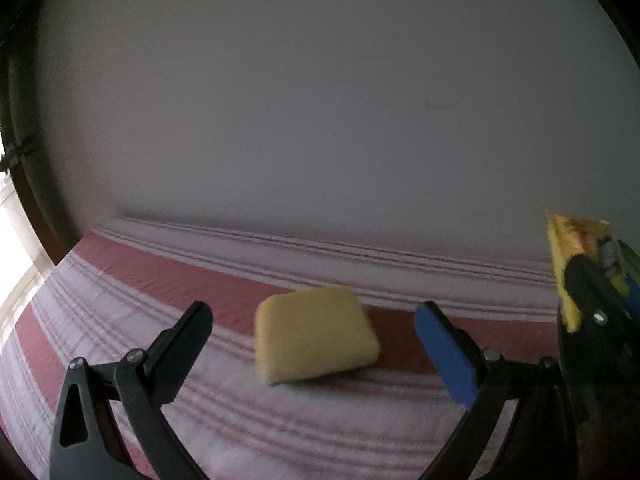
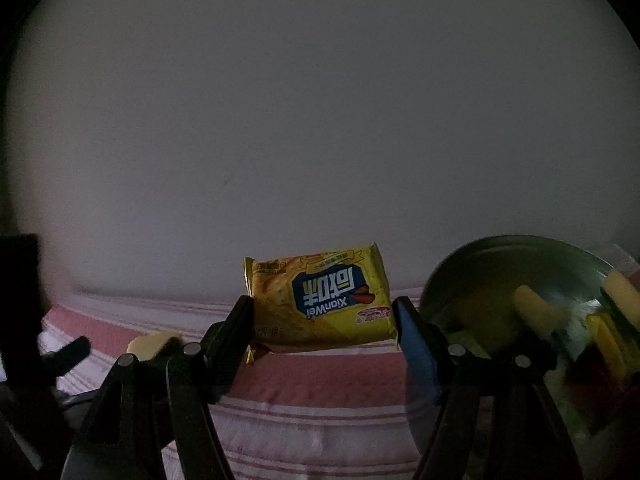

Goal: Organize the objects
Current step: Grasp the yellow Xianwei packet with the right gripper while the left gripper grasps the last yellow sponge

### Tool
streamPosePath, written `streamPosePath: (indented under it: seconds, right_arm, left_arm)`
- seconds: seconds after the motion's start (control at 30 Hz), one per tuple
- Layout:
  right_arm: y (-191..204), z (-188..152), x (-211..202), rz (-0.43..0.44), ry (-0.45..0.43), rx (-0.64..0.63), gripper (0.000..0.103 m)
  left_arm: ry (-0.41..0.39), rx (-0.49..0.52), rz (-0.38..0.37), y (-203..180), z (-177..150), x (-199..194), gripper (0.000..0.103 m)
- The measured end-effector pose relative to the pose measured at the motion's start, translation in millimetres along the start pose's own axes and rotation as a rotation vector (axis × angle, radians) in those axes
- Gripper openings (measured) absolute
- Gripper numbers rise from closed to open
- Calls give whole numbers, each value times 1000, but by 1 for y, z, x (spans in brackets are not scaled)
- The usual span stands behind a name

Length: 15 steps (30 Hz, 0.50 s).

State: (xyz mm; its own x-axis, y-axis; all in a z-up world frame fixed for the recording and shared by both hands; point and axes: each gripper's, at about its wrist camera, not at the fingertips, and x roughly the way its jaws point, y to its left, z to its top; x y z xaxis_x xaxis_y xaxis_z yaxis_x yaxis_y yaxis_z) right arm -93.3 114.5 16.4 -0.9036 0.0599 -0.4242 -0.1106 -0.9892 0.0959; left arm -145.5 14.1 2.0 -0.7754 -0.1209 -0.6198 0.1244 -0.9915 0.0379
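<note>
A yellow sponge [image 1: 316,334] lies on the red and white striped cloth [image 1: 168,280], just ahead of my left gripper [image 1: 316,322], whose jaws stand wide apart on either side of it without touching it. My right gripper [image 2: 324,314] is shut on a yellow snack packet [image 2: 320,300], held clear above the cloth with its print upside down. The packet [image 1: 568,264] and the right gripper show again at the right edge of the left wrist view. The sponge [image 2: 154,344] peeks out at the lower left of the right wrist view.
A shiny metal bowl [image 2: 480,272] stands at the right in the right wrist view, with yellow pieces [image 2: 534,308] inside or mirrored in it. A plain pale wall [image 1: 320,120] rises directly behind the cloth. A bright window edge [image 1: 16,240] lies far left.
</note>
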Motion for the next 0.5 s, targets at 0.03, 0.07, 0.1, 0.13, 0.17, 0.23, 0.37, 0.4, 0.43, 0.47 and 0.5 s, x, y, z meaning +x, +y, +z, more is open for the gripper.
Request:
streamPosePath:
  seconds: [0.03, 0.07, 0.1, 0.13, 0.17, 0.23, 0.37, 0.4, 0.43, 0.47, 0.5]
  right_arm:
    - [-1, 0, 1, -4, 1, 5, 72]
    - [-1, 0, 2, -5, 6, 9, 72]
    - [-2, -1, 4, -3, 16, 14, 72]
    - [-1, -1, 6, 0, 27, 18, 72]
    - [-1, -2, 8, 2, 35, 19, 72]
    - [1, -3, 9, 4, 43, 15, 72]
    - [7, -3, 6, 8, 34, -2, 72]
    - [9, -4, 6, 10, 35, -9, 72]
    - [11, -5, 5, 13, 35, -17, 72]
    - [14, -5, 5, 15, 35, -26, 72]
    - [15, -5, 5, 15, 34, -30, 72]
  left_arm:
    - [28, 5, 9, -3, 3, 8, 102]
    - [53, 2, 6, -4, 5, 14, 100]
    - [78, -9, 0, -2, 6, 20, 99]
    - [106, -21, -2, 1, 6, 26, 95]
    - [128, -31, -5, 3, 6, 29, 89]
    - [171, -62, -30, 10, 5, 37, 79]
    - [229, -106, -71, 20, 1, 46, 73]
    - [229, -107, -74, 21, 1, 45, 73]
    - [228, -108, -76, 21, 1, 45, 72]
    - [226, -112, -80, 22, 1, 44, 71]
    - [223, -118, -85, 23, 1, 44, 71]
